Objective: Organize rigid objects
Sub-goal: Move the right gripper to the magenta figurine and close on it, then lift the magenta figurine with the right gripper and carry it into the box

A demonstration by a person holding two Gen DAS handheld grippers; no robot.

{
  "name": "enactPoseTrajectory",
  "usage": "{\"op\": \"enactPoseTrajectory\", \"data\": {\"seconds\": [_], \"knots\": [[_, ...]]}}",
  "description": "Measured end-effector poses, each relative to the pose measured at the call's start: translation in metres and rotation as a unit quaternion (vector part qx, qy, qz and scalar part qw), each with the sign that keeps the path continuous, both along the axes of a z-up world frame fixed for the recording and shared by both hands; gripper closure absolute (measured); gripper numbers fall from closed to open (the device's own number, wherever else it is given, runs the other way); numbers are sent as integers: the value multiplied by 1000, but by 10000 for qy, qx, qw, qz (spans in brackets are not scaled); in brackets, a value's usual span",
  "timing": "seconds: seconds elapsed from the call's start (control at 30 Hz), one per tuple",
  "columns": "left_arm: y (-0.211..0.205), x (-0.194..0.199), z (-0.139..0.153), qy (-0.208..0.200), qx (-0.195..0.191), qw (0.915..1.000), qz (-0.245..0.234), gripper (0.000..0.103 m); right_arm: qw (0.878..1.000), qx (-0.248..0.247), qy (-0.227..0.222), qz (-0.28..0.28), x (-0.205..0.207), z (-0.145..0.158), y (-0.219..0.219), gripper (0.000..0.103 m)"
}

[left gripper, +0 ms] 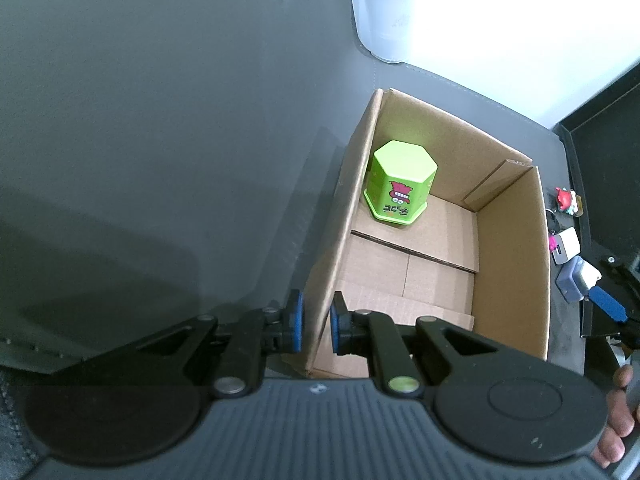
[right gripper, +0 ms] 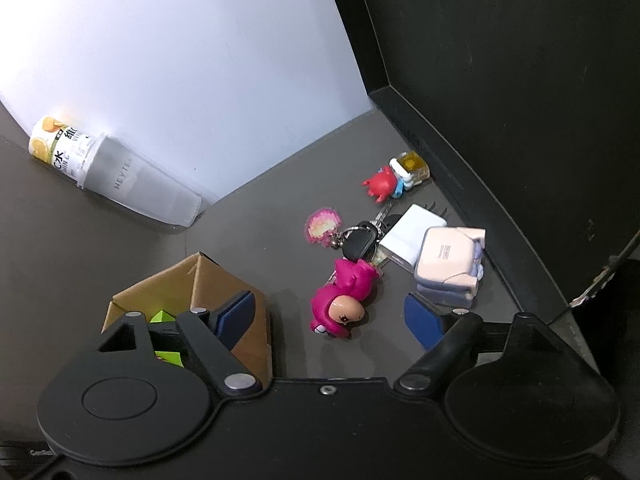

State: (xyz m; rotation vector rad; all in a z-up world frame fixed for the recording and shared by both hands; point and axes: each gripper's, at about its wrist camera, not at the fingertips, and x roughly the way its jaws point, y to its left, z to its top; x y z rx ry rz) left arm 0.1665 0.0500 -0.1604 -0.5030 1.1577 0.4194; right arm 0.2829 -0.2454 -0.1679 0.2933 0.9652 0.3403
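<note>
My left gripper [left gripper: 318,320] is shut on the near left wall of an open cardboard box [left gripper: 512,260]. A green hexagonal tin [left gripper: 400,184] with a cartoon print stands inside, in the far left corner. In the right wrist view my right gripper [right gripper: 328,302] is open just above the table, its blue pads [right gripper: 424,320] on either side of a pink figurine [right gripper: 344,296] lying on its side; they do not touch it. The box [right gripper: 224,280] sits to the left of this gripper.
Beyond the figurine lie a key bunch with a black fob [right gripper: 360,242], a pixel charm [right gripper: 322,228], a white charger [right gripper: 408,236], a pale case [right gripper: 448,264] and a red crab toy [right gripper: 380,184]. A frosted cup [right gripper: 140,188] and an orange-labelled bottle [right gripper: 56,144] stand far left. A black wall [right gripper: 500,100] borders the right.
</note>
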Motion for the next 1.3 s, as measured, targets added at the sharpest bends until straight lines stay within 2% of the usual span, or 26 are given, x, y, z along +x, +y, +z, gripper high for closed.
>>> {"op": "enactPoseTrajectory", "data": {"seconds": [0.1, 0.27, 0.43, 0.67, 0.93, 1.0, 1.07, 1.3], "knots": [[-1, 0, 0, 13, 9, 10000, -12, 91, 10000, -4, 35, -35, 4, -7, 1, 22], [2, 0, -1, 9, -46, 10000, -3, 91, 10000, -39, 65, -42, 14, -22, 7, 31], [3, -1, -2, -10, -80, 10000, 12, 91, 9998, -19, 174, -120, 18, -39, 11, 35], [4, 0, -2, -2, -82, 10000, 5, 91, 9997, -95, 170, -157, 26, -51, 20, 38], [3, 2, -1, 32, -58, 10000, -20, 90, 9988, -479, -17, -68, 28, -57, 30, 41], [3, 2, -1, 31, -73, 10000, 1, 90, 9987, -499, -39, 34, 28, -58, 33, 55], [3, 2, -1, 31, -73, 10000, 7, 91, 9990, -441, 12, 93, 27, -59, 33, 62], [5, 0, -1, 6, -103, 9999, 58, 90, 9997, -227, 132, 3, 19, -50, 23, 62]]}}
